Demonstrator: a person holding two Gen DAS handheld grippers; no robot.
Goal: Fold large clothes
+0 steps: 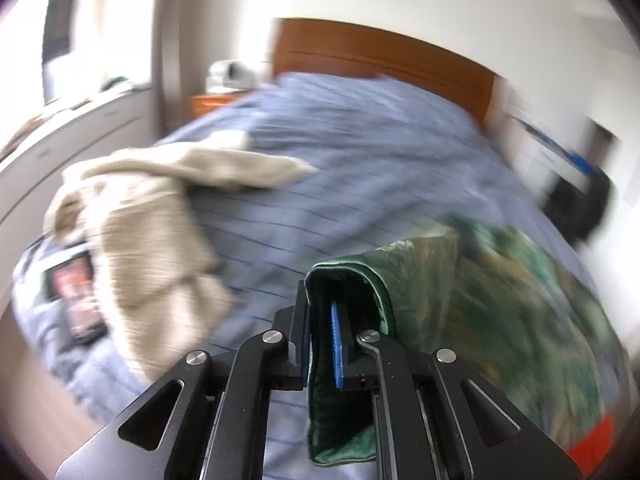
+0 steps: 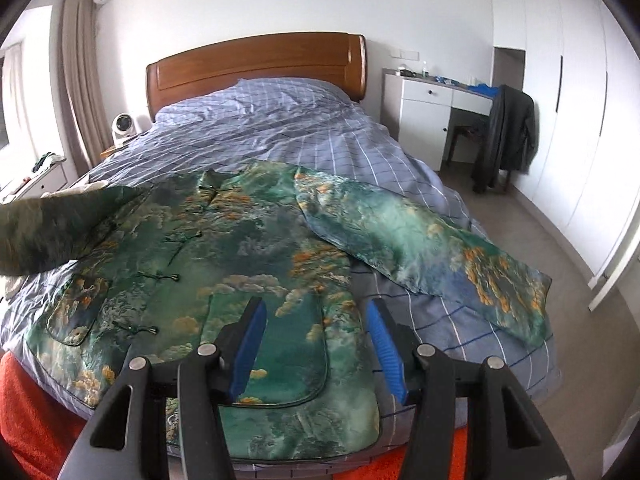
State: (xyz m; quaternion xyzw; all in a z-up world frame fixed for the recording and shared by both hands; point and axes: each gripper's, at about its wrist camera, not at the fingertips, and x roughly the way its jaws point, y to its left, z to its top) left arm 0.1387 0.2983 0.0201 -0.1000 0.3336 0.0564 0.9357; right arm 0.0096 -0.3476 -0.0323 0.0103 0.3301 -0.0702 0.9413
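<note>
a: surface?
b: bed (image 2: pixel 360 148) with blue checked cover, wooden headboard (image 2: pixel 256 68) at the far end against a white wall. white desk (image 2: pixel 424 96) to the right of the headboard, dark coat (image 2: pixel 508 136) hung on a chair beside it, white wardrobe (image 2: pixel 568 100) along the right wall. small white fan (image 2: pixel 122 126) on the nightstand left of the bed, curtain (image 2: pixel 76 72) behind it.
a: left view?
b: motion-blurred. beige garment (image 1: pixel 152 208) crumpled on the left side of the bed, a dark phone-like item (image 1: pixel 76 296) just beside it, can't tell what exactly.
a: task item?
b: green patterned jacket (image 2: pixel 240 264), spread front-up on the near half of the bed. one lower front panel lies directly under and between the right tongs (image 2: pixel 316 344).
a: tongs state?
b: right tongs spread wide, nothing between the blue pads (image 2: pixel 250 344), hovering over the hem area. left tongs (image 1: pixel 326 344) pinched narrow on a folded edge of the jacket's green fabric, the cloth wraps over the right finger and hangs down.
a: orientation?
b: collar toward the headboard, hem toward the camera, long axis runs along the bed. right-hand sleeve (image 2: pixel 432 248) angles out toward the bed's right edge, the other sleeve is raised at the left of the right view.
</note>
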